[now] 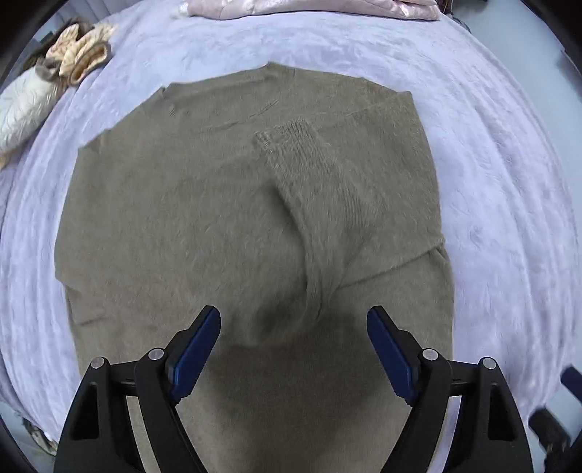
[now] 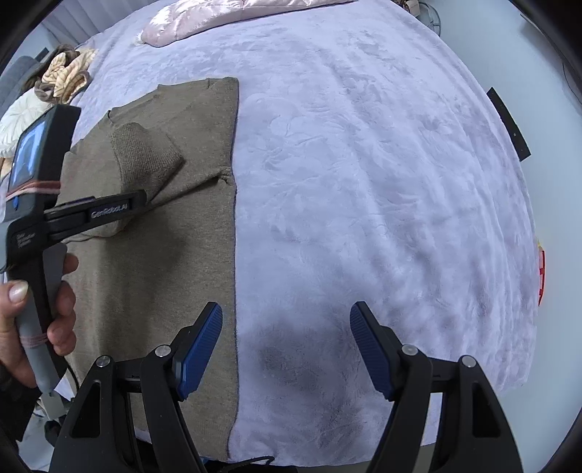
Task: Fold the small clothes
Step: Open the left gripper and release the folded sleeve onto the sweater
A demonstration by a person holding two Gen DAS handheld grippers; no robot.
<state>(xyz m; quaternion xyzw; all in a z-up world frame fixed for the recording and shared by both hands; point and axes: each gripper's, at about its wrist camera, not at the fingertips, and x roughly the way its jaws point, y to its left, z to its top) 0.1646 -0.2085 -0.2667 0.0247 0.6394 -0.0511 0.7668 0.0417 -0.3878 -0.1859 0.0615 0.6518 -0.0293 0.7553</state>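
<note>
Your left gripper (image 1: 293, 320) is released, jaws spread wide, nothing between the pads, pointing almost straight down over the lower middle of the brown sweater (image 1: 174, 218). The sweater lies flat on the lavender blanket (image 1: 491, 163) and fills the centre of the left wrist view. One sleeve (image 1: 320, 189) is folded in across the body, its ribbed cuff (image 1: 287, 136) sitting upper centre; the fold crease runs down to just above the gap between your pads.

Your right gripper (image 2: 286, 314) is also released and empty. Its left pad hangs over the sweater's straight right edge (image 2: 234, 254), its right pad over bare blanket. That edge runs top to bottom, left of centre in the right wrist view.

Open room: everything right of that edge is clear blanket out to the bed's rim. Your left hand (image 2: 43, 313) and its tool occupy the left side of that view.

Clutter sits far off: a pink quilt (image 1: 309, 7) at top and a bundle of clothes (image 1: 80, 47) upper left, both well apart from the sweater.
</note>
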